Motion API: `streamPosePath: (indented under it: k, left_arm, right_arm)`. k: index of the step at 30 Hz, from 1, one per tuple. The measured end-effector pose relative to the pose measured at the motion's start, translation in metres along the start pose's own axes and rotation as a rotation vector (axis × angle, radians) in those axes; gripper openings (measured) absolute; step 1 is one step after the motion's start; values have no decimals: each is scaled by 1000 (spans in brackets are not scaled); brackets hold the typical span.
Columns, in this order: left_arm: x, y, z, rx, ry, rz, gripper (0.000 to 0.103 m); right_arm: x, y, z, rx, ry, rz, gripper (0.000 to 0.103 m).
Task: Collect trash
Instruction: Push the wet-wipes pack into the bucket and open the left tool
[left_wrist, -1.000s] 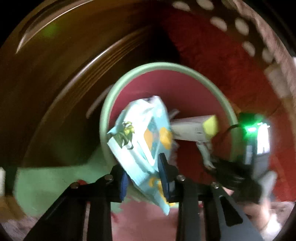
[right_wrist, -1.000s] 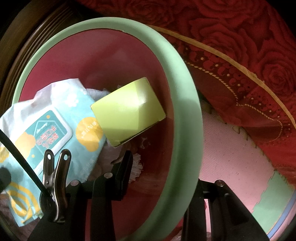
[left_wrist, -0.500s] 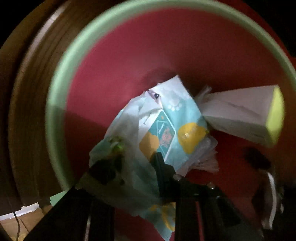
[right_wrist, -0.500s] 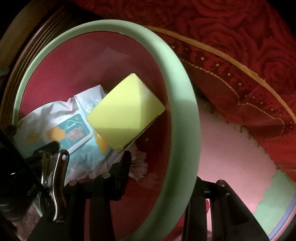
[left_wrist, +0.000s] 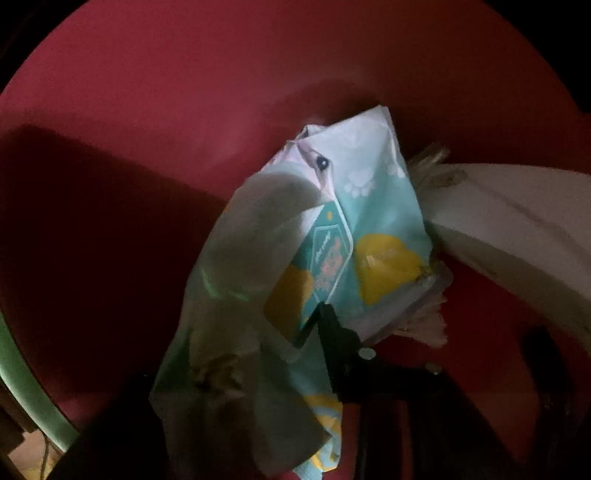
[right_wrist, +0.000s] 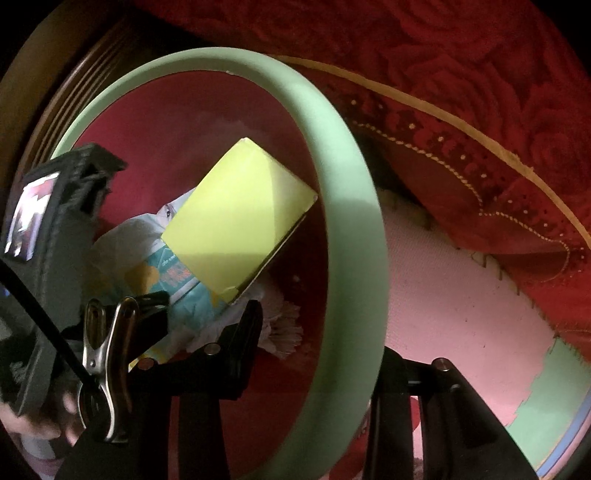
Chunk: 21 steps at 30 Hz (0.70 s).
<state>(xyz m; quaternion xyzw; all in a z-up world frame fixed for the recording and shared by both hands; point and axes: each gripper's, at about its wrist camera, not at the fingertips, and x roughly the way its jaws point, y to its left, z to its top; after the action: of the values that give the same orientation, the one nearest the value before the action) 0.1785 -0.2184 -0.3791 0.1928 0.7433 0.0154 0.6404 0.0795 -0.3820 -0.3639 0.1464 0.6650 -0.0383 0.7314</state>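
The left gripper (left_wrist: 280, 332) is down inside the bin (left_wrist: 147, 110), and its jaws have just been opening with the wipes packet (left_wrist: 332, 240) between them. The right finger (left_wrist: 336, 332) shows dark beside the packet's lower half; the other is lost behind the crumpled wrapper, so whether the pads press on it I cannot tell. That is 1 packet, teal with yellow spots, its long axis running from low near the gripper up and away toward the bin's red wall, top end tilted right.

Just right of it lies 1 carton (left_wrist: 517, 236), touching the packet's edge, with a tuft of pale fringed material (left_wrist: 424, 328) poking out underneath.

Over on the right wrist view, the right gripper (right_wrist: 314, 354) straddles the bin's pale green rim (right_wrist: 354, 221), 1 finger inside, 1 outside, clamped across the wall. The carton's yellow-green end (right_wrist: 236, 218) points up at the camera, lying over the packet (right_wrist: 166, 273). Outside the bin, red rose-patterned fabric (right_wrist: 461, 92) hangs over a pink surface (right_wrist: 443, 302).
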Motion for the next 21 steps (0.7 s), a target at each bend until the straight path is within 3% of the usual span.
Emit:
streamPosePath:
  k: [6, 13, 18, 21]
  left_arm:
    - [4, -12, 16, 42, -9, 74, 53]
    - [-6, -21, 31, 83, -17, 82, 53]
    - [-17, -28, 20, 127, -20, 97, 53]
    - [-29, -25, 8, 130, -41, 62, 53]
  right_arm:
    - [-1, 7, 0, 4, 4, -3, 38]
    - [-4, 11, -2, -35, 20, -5, 38]
    - [-9, 17, -1, -34, 25, 4, 38]
    - [-10, 17, -2, -26, 32, 11, 38]
